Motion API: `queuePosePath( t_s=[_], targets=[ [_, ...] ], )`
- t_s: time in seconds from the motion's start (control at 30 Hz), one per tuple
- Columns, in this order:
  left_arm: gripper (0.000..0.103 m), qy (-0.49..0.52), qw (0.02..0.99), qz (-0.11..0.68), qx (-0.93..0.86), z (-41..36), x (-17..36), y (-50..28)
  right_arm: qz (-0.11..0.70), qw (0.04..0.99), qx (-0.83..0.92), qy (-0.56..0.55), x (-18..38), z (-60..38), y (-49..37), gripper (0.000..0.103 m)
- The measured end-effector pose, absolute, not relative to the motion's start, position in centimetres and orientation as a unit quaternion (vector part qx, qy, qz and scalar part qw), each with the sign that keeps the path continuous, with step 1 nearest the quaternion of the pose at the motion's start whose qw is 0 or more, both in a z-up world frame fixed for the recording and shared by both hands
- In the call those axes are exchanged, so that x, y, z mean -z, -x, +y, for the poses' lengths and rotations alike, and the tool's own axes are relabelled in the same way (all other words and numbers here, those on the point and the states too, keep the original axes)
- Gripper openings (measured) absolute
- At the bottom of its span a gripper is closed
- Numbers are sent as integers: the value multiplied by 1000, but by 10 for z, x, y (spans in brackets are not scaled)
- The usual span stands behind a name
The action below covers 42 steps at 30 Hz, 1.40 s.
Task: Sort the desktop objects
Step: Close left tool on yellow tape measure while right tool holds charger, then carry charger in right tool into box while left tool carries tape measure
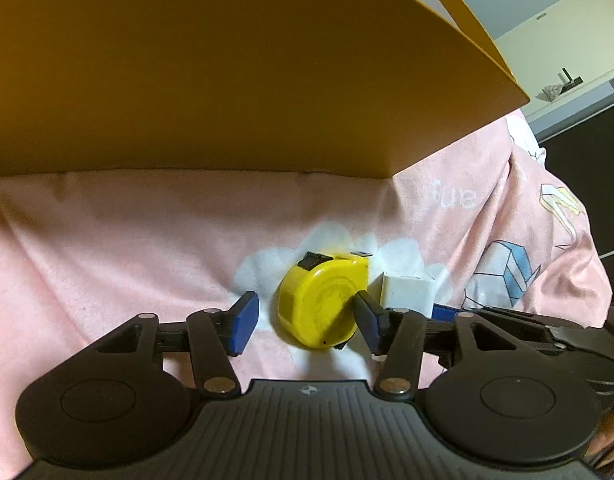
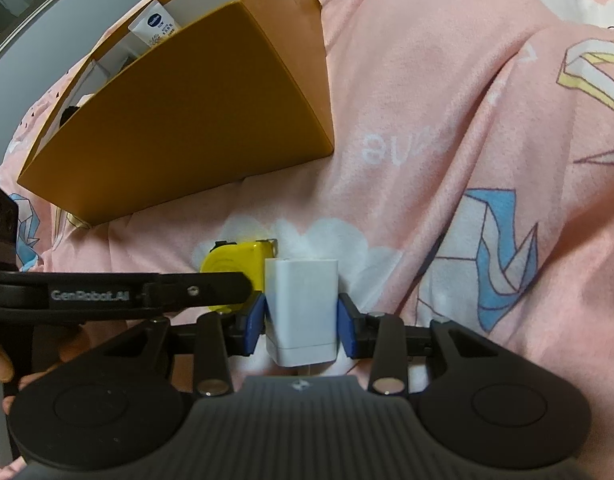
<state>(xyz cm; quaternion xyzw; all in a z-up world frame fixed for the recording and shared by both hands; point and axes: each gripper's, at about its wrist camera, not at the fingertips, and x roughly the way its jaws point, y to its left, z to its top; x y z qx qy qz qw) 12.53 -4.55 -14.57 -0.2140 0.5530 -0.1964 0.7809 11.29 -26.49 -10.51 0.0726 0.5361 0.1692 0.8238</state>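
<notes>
Pink printed blanket (image 2: 447, 100): the surface under everything
Orange box (image 2: 179, 120): open-topped, just behind the items, a white tube (image 2: 157, 29) already inside; the likely drop point
Right gripper (image 2: 301, 322): partly open, pads pressed on either side of the white charger (image 2: 301, 308); next it wants a lift over the box wall
Left gripper (image 1: 305, 320): jaws spread, one pad touching the yellow tape measure (image 1: 321, 304), the other apart; not gripping
Obstacle: tape measure and charger touching, the two grippers crowded together
</notes>
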Motion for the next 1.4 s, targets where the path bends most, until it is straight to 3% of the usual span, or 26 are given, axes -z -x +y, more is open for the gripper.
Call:
queuePosePath(
  t_s=[0.13,0.2,0.33,0.57,1.0,1.2,1.4],
  targets=[
    [55,204,786,547,203,-52,147,-129,538,824,-162,-67,104,-269,-111,40],
    [43,207,786,543,213,-53,147,-128,540,823,-160,-75,104,-274,-112,40],
    [40,196,792,535,217,-54,139,-123,543,819,-159,-90,102,-282,-112,41],
    [23,207,794,523,229,-46,118,-112,538,824,-158,-84,91,-292,-125,41],
    [22,242,816,467,239,-5,31,-105,473,843,-218,-133,1,-290,-125,41],
    [22,249,841,424,225,22,-14,-137,418,865,-258,-99,-55,-273,-146,41],
    [22,266,851,410,192,35,-22,-195,406,870,-277,-37,-69,-230,-200,41]
  ],
)
